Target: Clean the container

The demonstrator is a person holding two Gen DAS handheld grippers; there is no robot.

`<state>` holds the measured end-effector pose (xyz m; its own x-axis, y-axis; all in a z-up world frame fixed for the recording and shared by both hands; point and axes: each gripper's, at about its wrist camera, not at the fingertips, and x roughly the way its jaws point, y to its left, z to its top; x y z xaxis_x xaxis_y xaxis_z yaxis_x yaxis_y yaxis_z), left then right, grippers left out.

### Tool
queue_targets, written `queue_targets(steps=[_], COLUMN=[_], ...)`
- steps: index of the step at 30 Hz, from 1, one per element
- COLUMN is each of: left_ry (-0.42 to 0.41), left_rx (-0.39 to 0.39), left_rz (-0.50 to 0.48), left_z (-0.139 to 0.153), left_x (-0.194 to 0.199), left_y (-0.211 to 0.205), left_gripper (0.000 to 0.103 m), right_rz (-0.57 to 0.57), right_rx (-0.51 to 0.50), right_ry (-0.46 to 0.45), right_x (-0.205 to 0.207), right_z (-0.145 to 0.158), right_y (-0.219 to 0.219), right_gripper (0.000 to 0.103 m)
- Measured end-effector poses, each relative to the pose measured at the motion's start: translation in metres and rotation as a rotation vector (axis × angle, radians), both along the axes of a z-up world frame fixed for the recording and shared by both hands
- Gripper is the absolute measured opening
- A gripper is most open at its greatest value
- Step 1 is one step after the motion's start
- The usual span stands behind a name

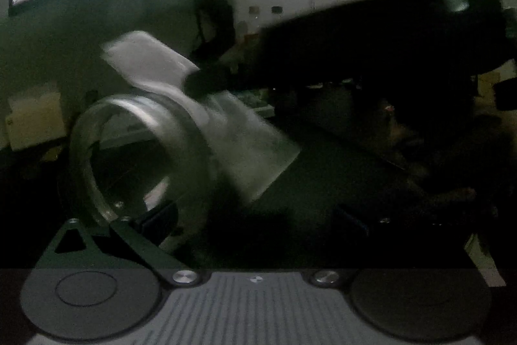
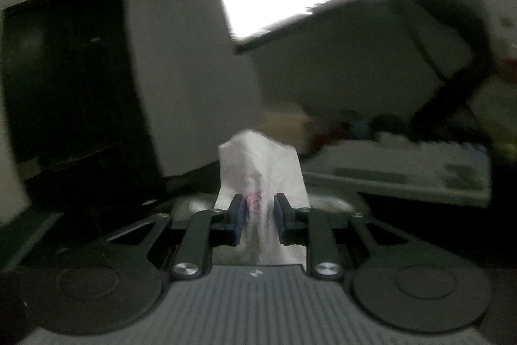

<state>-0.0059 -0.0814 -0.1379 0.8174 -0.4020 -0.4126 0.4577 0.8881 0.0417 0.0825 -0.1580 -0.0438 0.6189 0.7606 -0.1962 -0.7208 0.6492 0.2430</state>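
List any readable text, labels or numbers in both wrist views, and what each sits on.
No readable text in either view.
Tissue in the right claw: a reddish printed mark between the pads, too blurred to read.
Claw base plate: a small pale emblem, not legible as text.
Clear container in the left wrist view: no label visible.

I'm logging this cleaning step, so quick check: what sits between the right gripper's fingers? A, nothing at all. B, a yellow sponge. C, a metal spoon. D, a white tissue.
D: in the right wrist view a crumpled white tissue stands up between the blue pads of the right gripper.
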Motion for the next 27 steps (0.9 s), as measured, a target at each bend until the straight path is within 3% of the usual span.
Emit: queue_targets(steps=[3, 11, 15, 18, 24, 27], left_ry=[0.008, 0.001, -0.006, 0.003, 0.02, 0.018], left_rx=[0.0, -0.018, -0.021, -0.03, -0.106, -0.145], left_rz=[-0.027, -0.03, -0.066, -0.102, -0.161, -0.19], left_z=[0.0, -0.003, -0.006, -0.005, -0.007, -0.009], left_x=[0.003, 0.004, 0.002, 0.003, 0.004, 0.003], left_y=[0.002, 0.015, 0.02, 0.029, 0.054, 0.062], left_gripper=[0.103, 0.103, 0.103, 0.103, 0.103, 0.103], right_rz=[0.03, -0.131, -0.053, -0.041, -0.22, -0.215], right_rx=[-0.046, -0.109, -0.155, -0.161, -0.168, -0.196], right_ry=[-0.021, 0.06, -0.007, 0.02, 0.112, 0.108], right_x=[0.005, 0.046, 0.024, 0.03, 0.068, 0.06], right_z=[0.006, 0.012, 0.015, 0.018, 0.015, 0.019], right_y=[0.009, 0.005, 0.028, 0.034, 0.028, 0.043], right_gripper=[0.022, 0.022, 0.022, 0.022, 0.021, 0.022])
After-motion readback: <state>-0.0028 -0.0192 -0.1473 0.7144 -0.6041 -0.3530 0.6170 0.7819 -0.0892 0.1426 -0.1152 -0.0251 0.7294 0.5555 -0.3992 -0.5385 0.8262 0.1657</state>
